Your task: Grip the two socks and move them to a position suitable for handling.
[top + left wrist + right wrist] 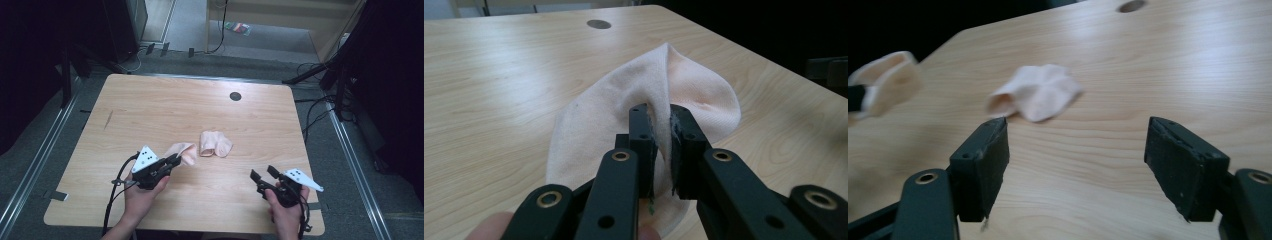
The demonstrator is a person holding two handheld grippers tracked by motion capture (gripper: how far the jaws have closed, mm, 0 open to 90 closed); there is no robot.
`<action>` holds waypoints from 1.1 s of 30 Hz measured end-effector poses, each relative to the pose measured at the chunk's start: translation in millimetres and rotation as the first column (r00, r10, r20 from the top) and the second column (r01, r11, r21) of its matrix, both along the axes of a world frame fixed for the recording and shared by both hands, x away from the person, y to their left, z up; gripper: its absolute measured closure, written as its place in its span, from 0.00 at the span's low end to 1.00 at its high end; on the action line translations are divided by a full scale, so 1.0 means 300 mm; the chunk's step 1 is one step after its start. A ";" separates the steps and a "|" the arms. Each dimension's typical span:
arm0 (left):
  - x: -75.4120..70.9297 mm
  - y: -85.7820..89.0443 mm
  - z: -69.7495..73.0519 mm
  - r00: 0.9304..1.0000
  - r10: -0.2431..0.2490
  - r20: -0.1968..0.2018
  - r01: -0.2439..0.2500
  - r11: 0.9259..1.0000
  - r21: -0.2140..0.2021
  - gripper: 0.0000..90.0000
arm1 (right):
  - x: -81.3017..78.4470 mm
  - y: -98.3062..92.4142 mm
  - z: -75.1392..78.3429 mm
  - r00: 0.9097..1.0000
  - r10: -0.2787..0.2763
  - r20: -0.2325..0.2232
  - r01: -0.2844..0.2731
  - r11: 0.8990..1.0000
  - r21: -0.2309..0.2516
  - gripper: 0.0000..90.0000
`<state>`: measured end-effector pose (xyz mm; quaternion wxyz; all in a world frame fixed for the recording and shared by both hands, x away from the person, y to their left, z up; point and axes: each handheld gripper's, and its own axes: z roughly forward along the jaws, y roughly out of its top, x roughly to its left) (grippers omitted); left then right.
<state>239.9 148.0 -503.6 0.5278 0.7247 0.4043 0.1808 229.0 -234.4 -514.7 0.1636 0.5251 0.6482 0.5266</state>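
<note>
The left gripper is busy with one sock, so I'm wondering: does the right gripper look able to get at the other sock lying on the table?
Probably yes. The right gripper is open and holds nothing, and bare table lies between it and the loose sock.

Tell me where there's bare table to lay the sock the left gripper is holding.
Free: the far stretch between the second sock and the dark round hole, and the near strip between the left gripper and right gripper. Crowded only around the held sock mid-table.
</note>
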 end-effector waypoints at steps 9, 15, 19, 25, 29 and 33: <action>-0.028 -0.050 -0.012 0.999 -0.035 0.010 0.035 0.999 -0.006 0.92 | -0.028 0.234 0.020 0.988 0.155 -0.019 -0.153 0.986 0.073 0.37; -0.039 -0.057 -0.015 0.999 -0.044 0.018 0.044 0.999 -0.010 0.92 | -0.001 0.360 0.033 0.976 0.215 -0.045 -0.208 0.969 0.132 0.47; -0.047 -0.058 -0.017 0.999 -0.036 0.025 0.036 0.999 -0.014 0.92 | 0.007 0.394 0.048 0.970 0.242 -0.036 -0.236 0.963 0.131 0.51; -0.057 -0.063 -0.021 0.998 -0.053 0.038 0.054 0.998 -0.024 0.92 | 0.027 0.423 0.024 0.952 0.300 -0.067 -0.281 0.938 0.205 0.70; -0.061 -0.072 -0.022 0.996 -0.072 0.045 0.073 0.997 -0.026 0.92 | 0.039 0.428 0.004 0.939 0.332 -0.086 -0.300 0.916 0.265 0.90; -0.054 -0.064 -0.026 0.993 -0.115 0.029 0.117 0.992 -0.054 0.89 | 0.038 0.417 -0.003 0.946 0.316 -0.073 -0.292 0.927 0.234 0.97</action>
